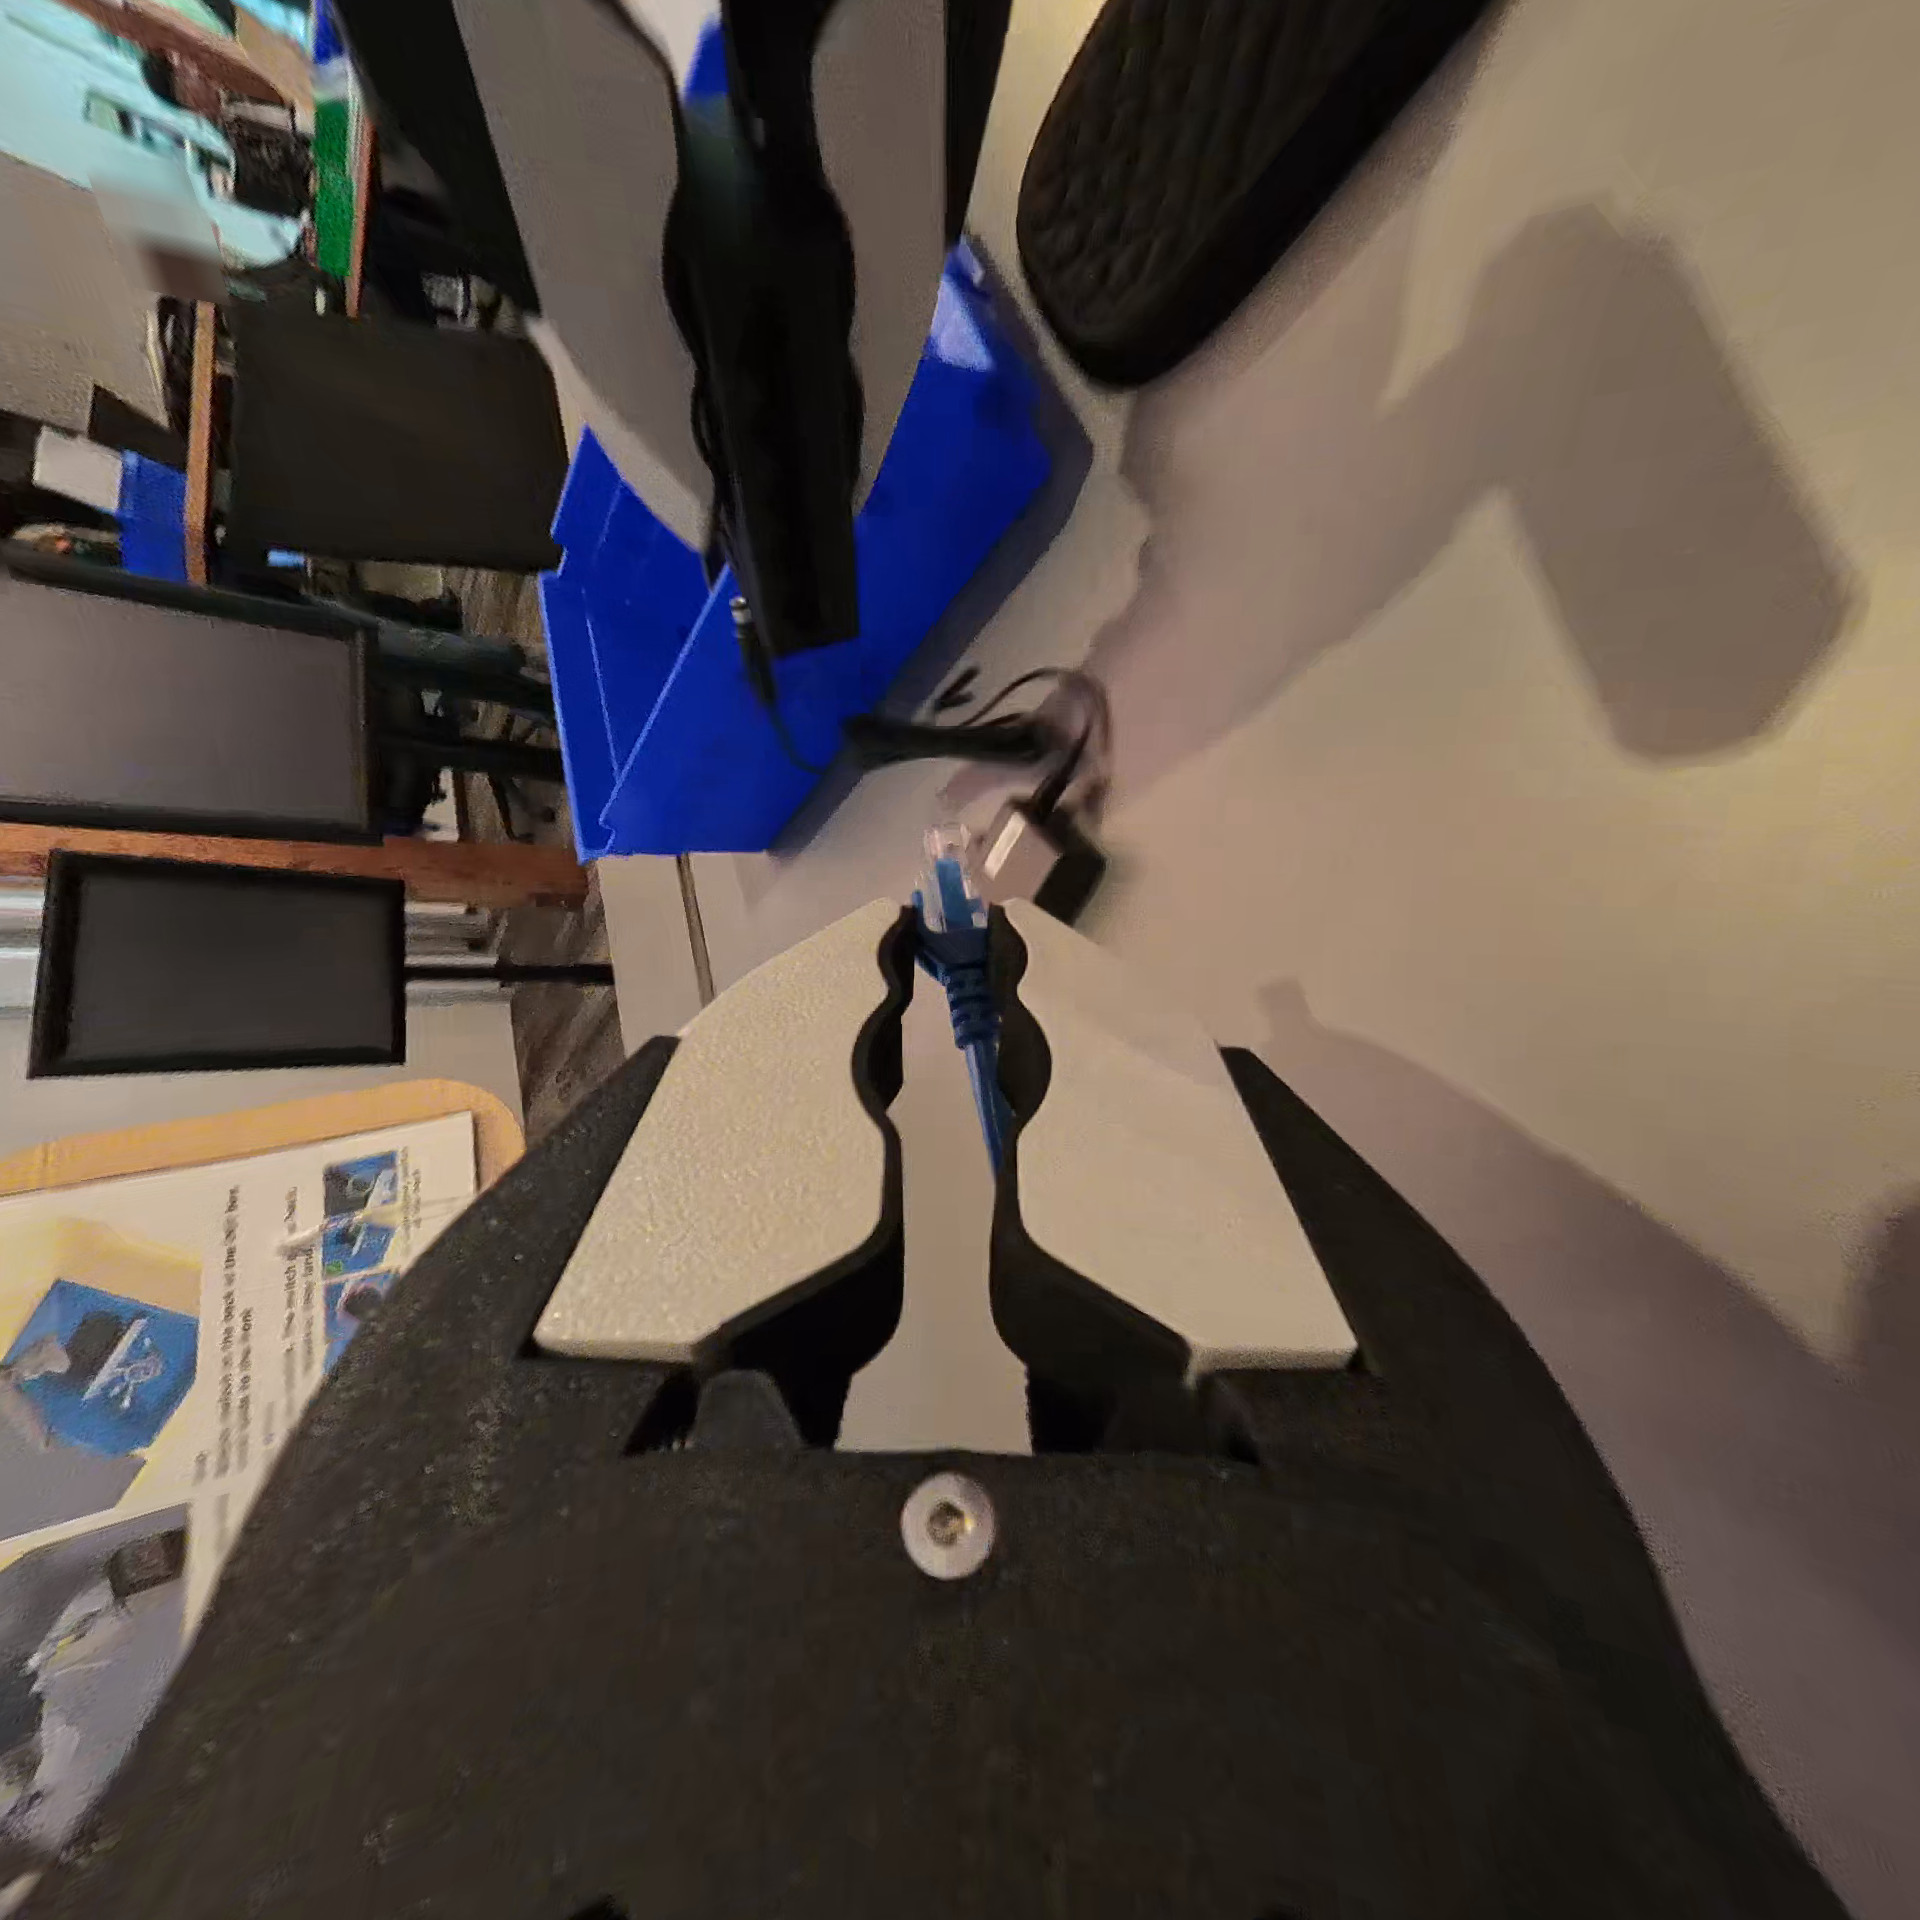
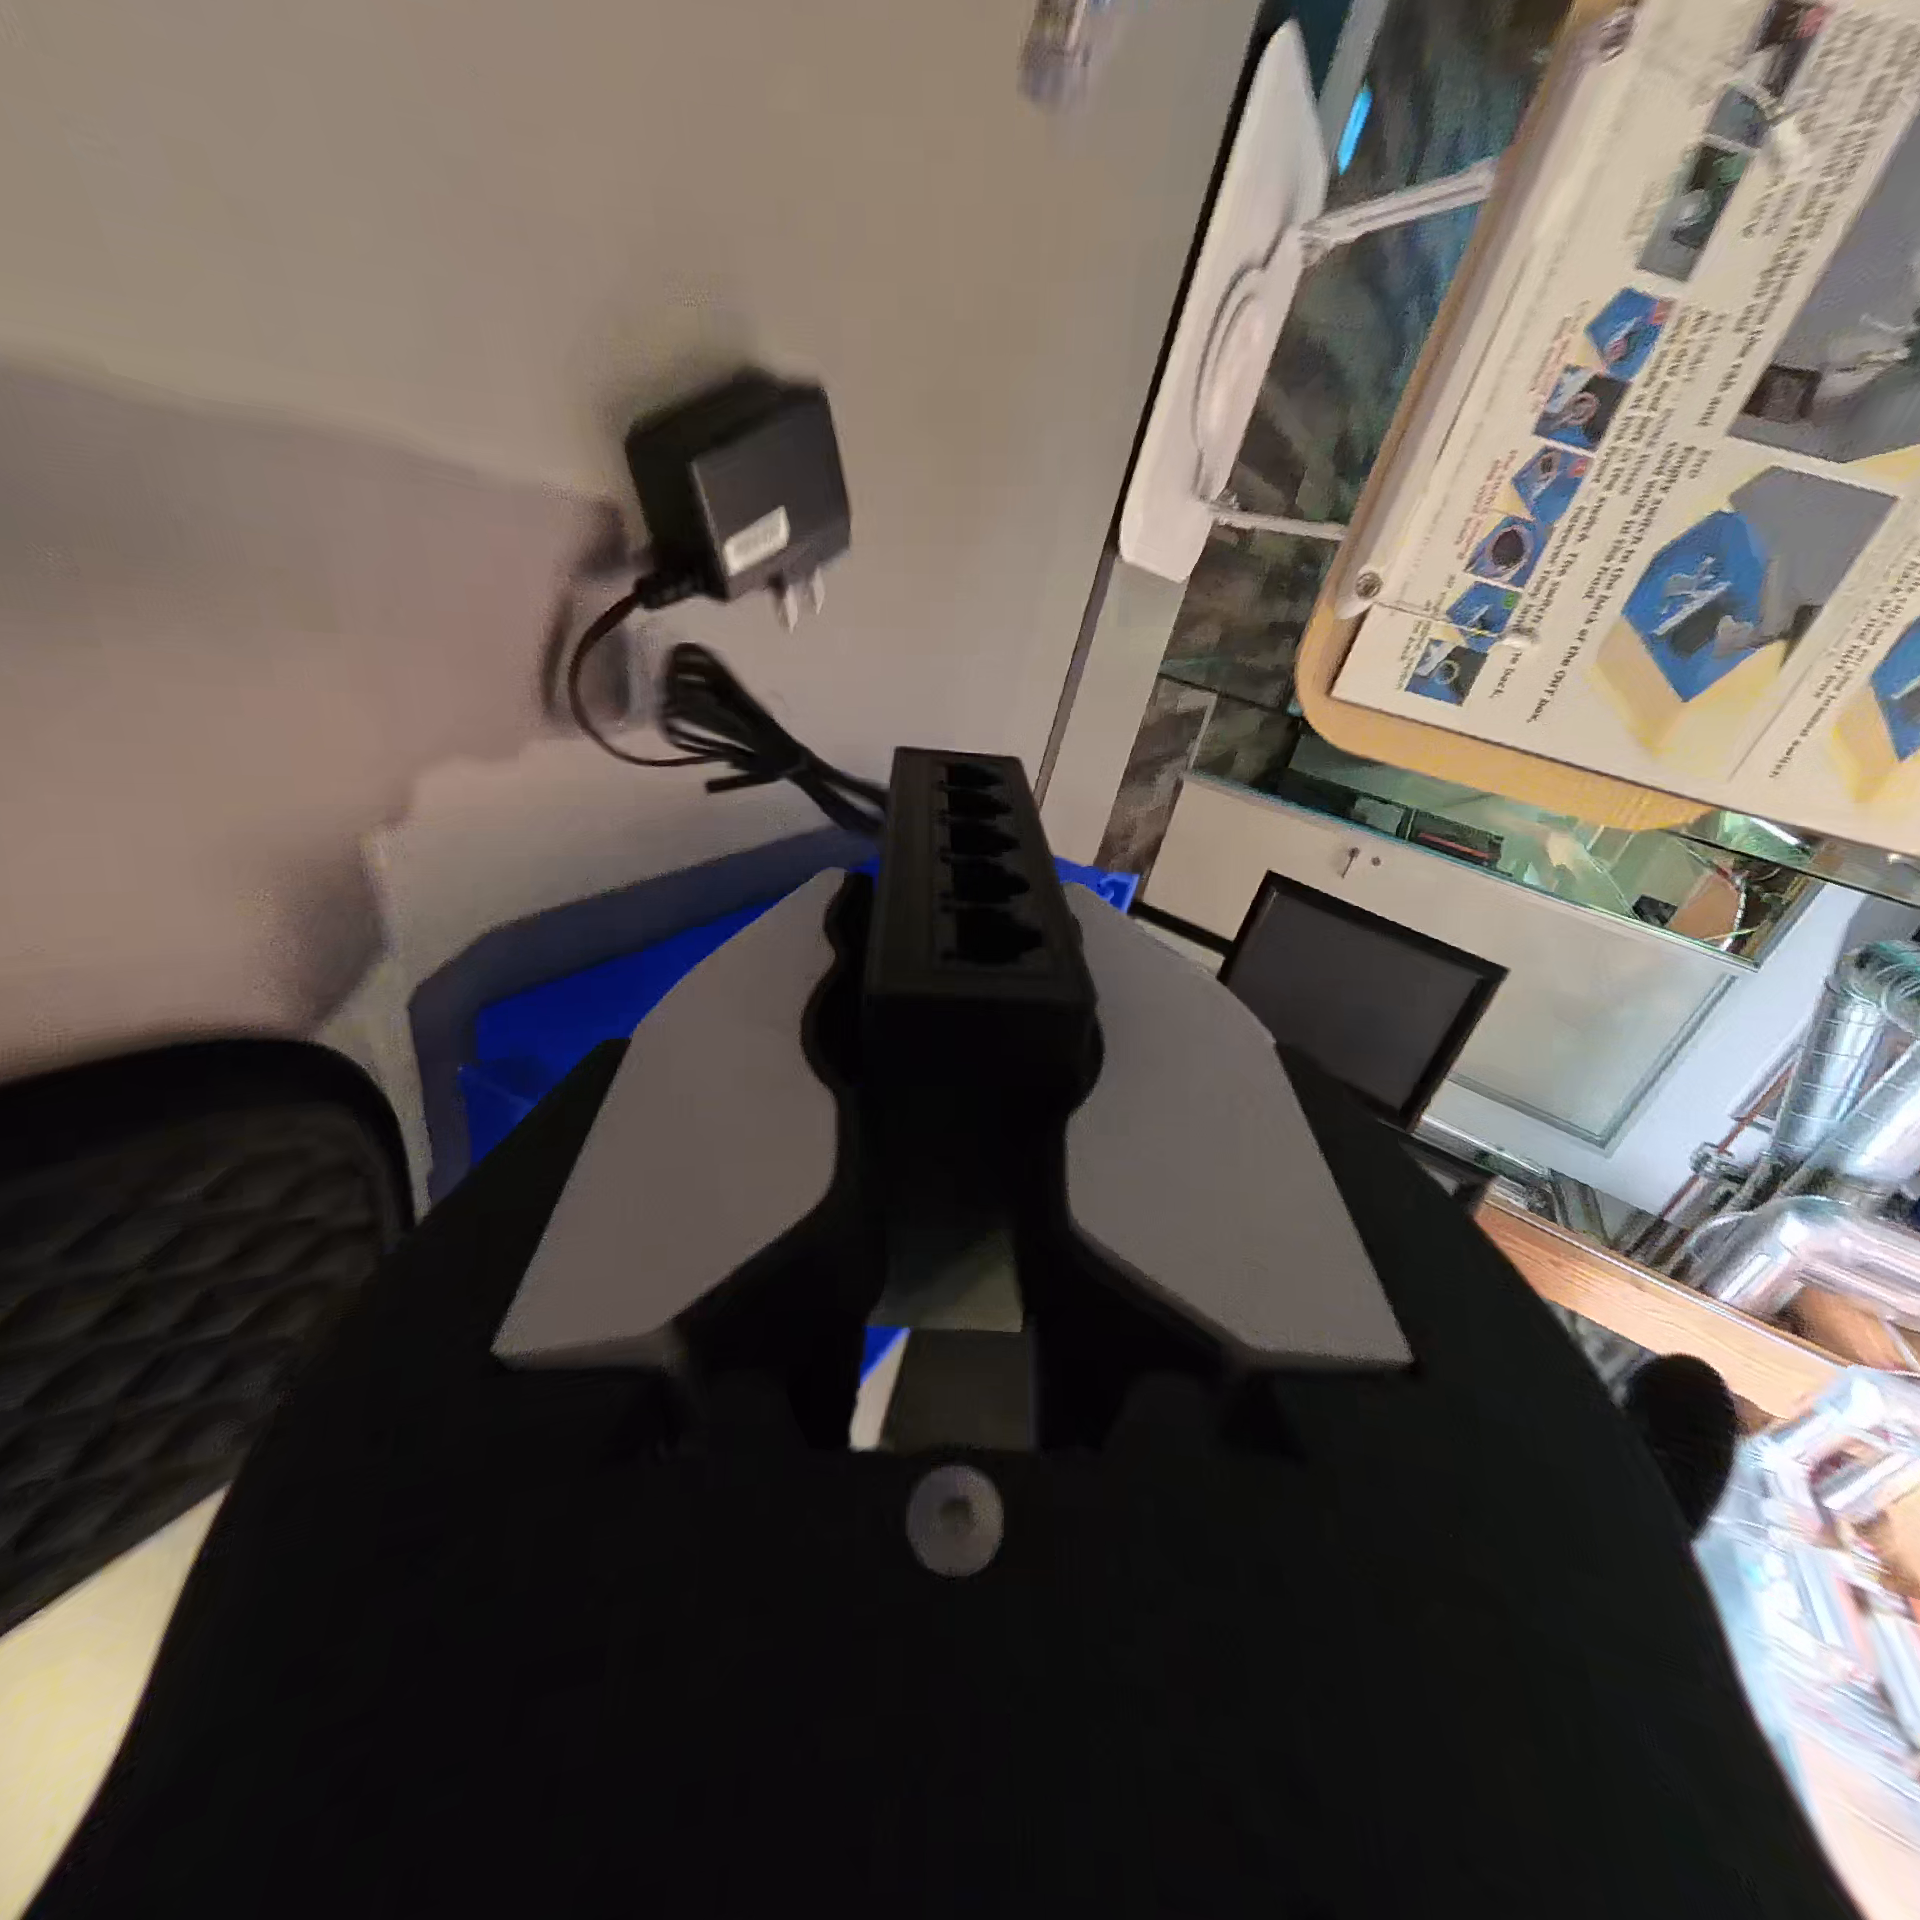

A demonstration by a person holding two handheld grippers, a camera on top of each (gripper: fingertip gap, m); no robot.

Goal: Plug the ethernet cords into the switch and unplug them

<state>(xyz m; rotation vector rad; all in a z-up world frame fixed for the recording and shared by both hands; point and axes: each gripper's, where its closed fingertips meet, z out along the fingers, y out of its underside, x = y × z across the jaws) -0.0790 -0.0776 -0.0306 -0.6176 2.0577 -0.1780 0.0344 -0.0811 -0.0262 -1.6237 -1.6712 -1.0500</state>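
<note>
While both parts are lifted, read as follows:
Progress: no cord plugged yet; every socket on your switch (image 2: pixel 971 883) is bare.
Left hand-held gripper (image 1: pixel 951 920): nipped on the blue cord's plug (image 1: pixel 948 883).
Right hand-held gripper (image 2: pixel 961 940): clamped on the switch.
Room: blue bin (image 1: pixel 727 675) and power adapter (image 2: pixel 743 488) near; bench (image 1: pixel 1455 831) edge close.

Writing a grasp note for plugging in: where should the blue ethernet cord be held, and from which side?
By the blue boot behind the clear plug, from the cable end, as the left claw does. That leaves the plug tip protruding, free to enter a port.
</note>
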